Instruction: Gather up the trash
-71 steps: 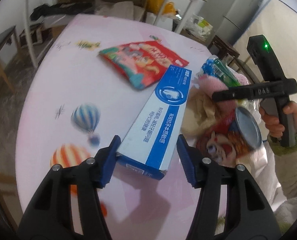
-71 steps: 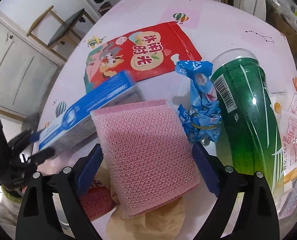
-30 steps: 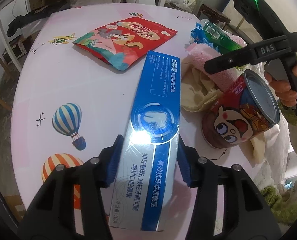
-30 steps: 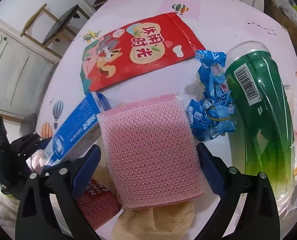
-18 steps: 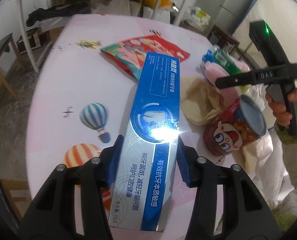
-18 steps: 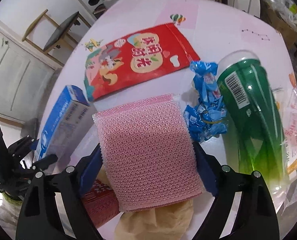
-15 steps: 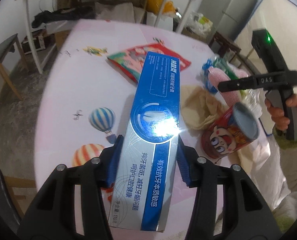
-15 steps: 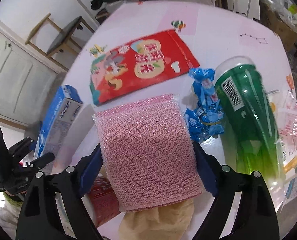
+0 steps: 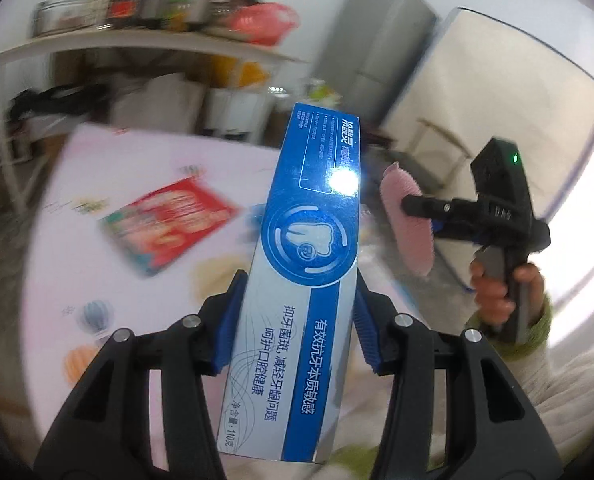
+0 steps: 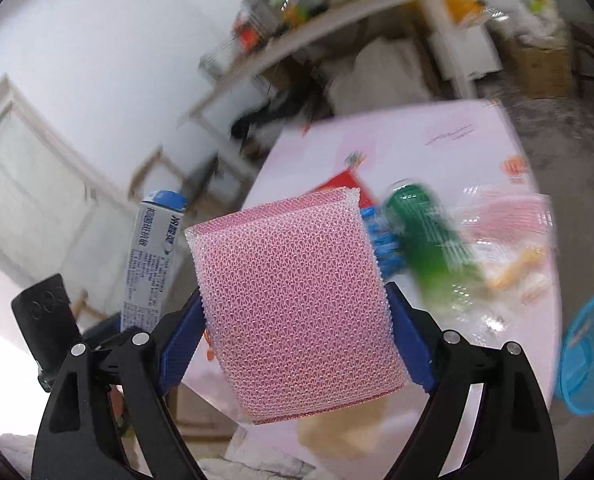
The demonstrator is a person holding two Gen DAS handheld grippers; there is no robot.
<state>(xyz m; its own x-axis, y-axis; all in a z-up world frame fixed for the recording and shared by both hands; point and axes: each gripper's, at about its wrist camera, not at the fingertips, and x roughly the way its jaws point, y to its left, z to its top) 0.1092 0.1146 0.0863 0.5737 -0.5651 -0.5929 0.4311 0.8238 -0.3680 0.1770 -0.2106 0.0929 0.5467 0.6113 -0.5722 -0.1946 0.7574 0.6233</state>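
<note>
left gripper (image 9: 295,320): clamped on toothpaste box (image 9: 305,280), lifted above table (image 9: 57,240) | right gripper (image 10: 297,336): jaws just narrowed, grasping pink sponge (image 10: 297,300), also above table

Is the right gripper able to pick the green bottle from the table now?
Probably not. The right gripper is already shut on the pink sponge, which fills its jaws and hangs in front of the green bottle; it would have to let the sponge go first.

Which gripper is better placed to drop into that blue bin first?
Probably right. The right gripper, shut on the pink sponge, has the blue bin at its own right edge. The left gripper holds the toothpaste box with no bin in view.
</note>
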